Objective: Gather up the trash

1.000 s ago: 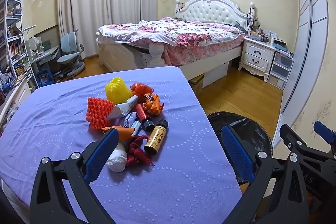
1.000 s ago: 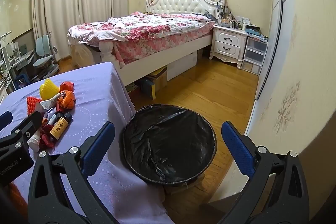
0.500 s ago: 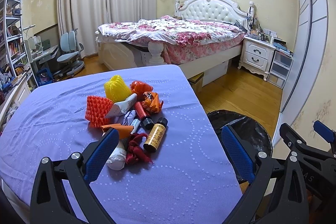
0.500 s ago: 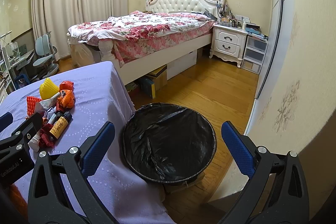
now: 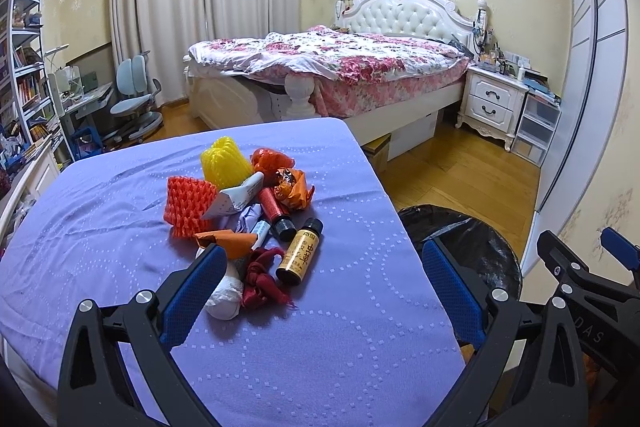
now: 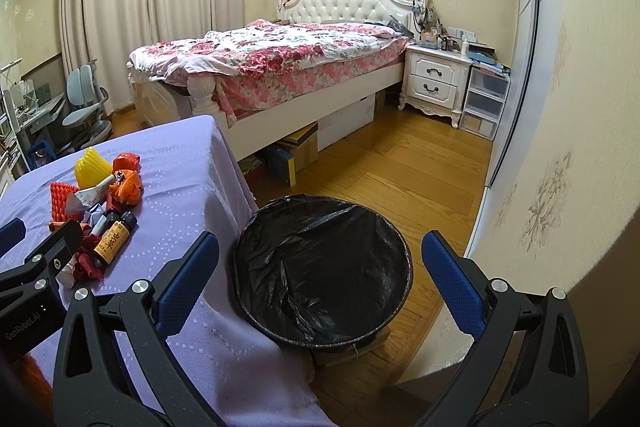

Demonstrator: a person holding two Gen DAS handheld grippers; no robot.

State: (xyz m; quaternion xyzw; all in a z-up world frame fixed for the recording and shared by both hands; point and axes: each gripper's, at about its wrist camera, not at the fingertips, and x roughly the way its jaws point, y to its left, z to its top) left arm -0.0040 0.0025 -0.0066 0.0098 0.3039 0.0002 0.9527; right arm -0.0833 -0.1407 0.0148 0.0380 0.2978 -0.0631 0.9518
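Trash pile (image 5: 256, 215) nearer left jaws.

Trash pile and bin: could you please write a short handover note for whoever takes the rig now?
Left tool: open, empty, over the table, aimed at the trash pile.
Right tool: open, empty, above the bin.
The pile lies on the purple tablecloth; the black-lined bin stands on the floor beside the table and looks empty.
Done: nothing collected.
Left: every piece, including the yellow-labelled bottle.
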